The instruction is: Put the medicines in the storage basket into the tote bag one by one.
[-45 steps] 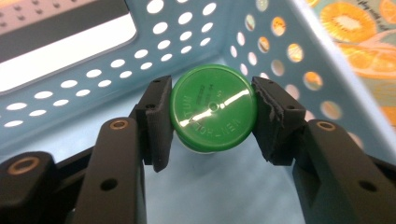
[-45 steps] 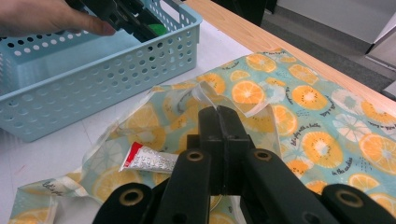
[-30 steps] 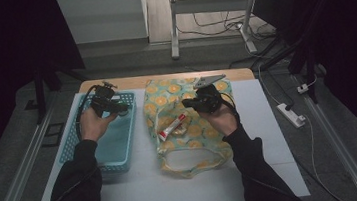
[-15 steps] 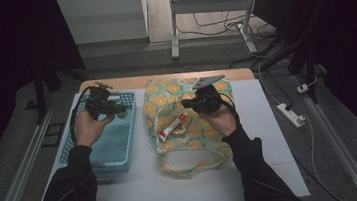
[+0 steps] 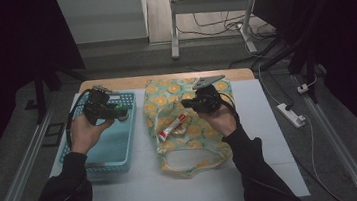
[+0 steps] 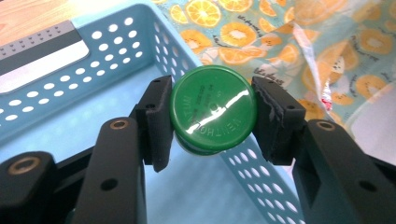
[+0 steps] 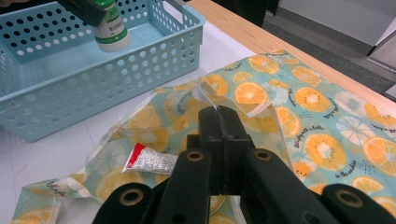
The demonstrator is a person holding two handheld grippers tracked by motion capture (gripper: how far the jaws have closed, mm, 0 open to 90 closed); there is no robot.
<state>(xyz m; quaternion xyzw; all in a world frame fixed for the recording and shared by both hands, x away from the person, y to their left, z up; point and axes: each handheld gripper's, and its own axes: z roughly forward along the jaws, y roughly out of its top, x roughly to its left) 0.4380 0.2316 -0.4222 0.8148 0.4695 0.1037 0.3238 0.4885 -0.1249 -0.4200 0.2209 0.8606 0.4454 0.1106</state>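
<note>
The work here looks like moving things out of the orange-print bag (image 5: 189, 124) into the blue basket (image 5: 103, 156) on the left, and I judge it is about half way. The left gripper (image 6: 212, 116) pinches a green-capped bottle (image 6: 213, 115) by its cap, above the far right corner of the basket. The bottle is not yet put down, so the release is left to do. A red and white tube (image 5: 172, 127) lies on the bag in the middle of the table, probably the next thing to carry. The right gripper (image 7: 219, 122) has its jaws pressed together on a fold of the bag near its opening, holding it up.

The inside of the bag is hidden, so I cannot tell if more things remain there. The label of the bottle is too small to read
</note>
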